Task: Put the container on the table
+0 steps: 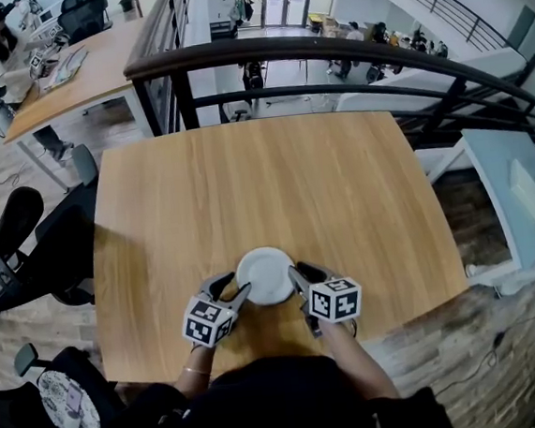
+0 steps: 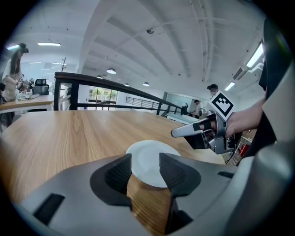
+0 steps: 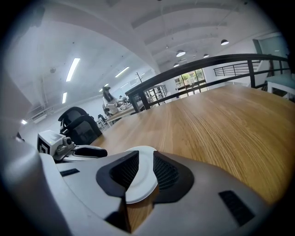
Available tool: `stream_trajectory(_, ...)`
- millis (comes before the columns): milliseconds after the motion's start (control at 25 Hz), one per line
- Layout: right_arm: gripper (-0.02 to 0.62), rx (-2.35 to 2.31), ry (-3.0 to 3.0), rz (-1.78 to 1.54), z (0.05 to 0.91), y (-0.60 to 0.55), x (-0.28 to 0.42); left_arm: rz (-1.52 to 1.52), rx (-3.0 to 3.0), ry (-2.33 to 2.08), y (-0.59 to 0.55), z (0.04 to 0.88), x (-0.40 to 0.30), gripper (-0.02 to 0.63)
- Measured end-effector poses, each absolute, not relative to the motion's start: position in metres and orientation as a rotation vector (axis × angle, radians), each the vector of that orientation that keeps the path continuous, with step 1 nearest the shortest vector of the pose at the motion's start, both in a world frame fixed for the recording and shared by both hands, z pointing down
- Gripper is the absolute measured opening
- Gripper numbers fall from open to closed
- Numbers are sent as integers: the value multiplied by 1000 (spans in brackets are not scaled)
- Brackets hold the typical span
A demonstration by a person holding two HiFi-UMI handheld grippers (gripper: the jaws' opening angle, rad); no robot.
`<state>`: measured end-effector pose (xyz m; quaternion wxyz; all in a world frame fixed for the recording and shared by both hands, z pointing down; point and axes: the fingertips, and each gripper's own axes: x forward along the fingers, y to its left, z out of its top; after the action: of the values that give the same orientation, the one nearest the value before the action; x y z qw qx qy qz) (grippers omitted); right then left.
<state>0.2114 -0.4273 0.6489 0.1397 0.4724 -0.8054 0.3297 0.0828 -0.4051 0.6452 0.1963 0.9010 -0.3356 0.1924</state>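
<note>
A white, round, shallow container (image 1: pixel 266 274) lies flat on the wooden table (image 1: pixel 265 190), close to its near edge. My left gripper (image 1: pixel 230 290) sits at the container's left rim and my right gripper (image 1: pixel 302 294) at its right rim. In the left gripper view the container (image 2: pixel 150 161) shows on the wood just beyond the open left gripper (image 2: pixel 145 171), with the right gripper (image 2: pixel 183 132) across from it. In the right gripper view the container's near rim (image 3: pixel 143 177) reaches in between the open right gripper (image 3: pixel 146 174); neither pad visibly presses on it.
A dark metal railing (image 1: pixel 328 61) runs behind the table's far edge. Office chairs (image 1: pixel 26 250) stand at the left side. Another desk (image 1: pixel 66 77) with a seated person is at the far left. A white table (image 1: pixel 520 193) stands to the right.
</note>
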Motion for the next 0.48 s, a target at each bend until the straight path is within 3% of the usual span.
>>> stream_trajectory(360, 52, 1383, -2382, 931, 631, -426, 207, 425, 2536, -1018, -410, 626, 75, 166)
stream_trajectory(480, 41, 1371, -2404, 900, 622, -425, 206, 372, 2550, -1030, -410, 614, 74, 67)
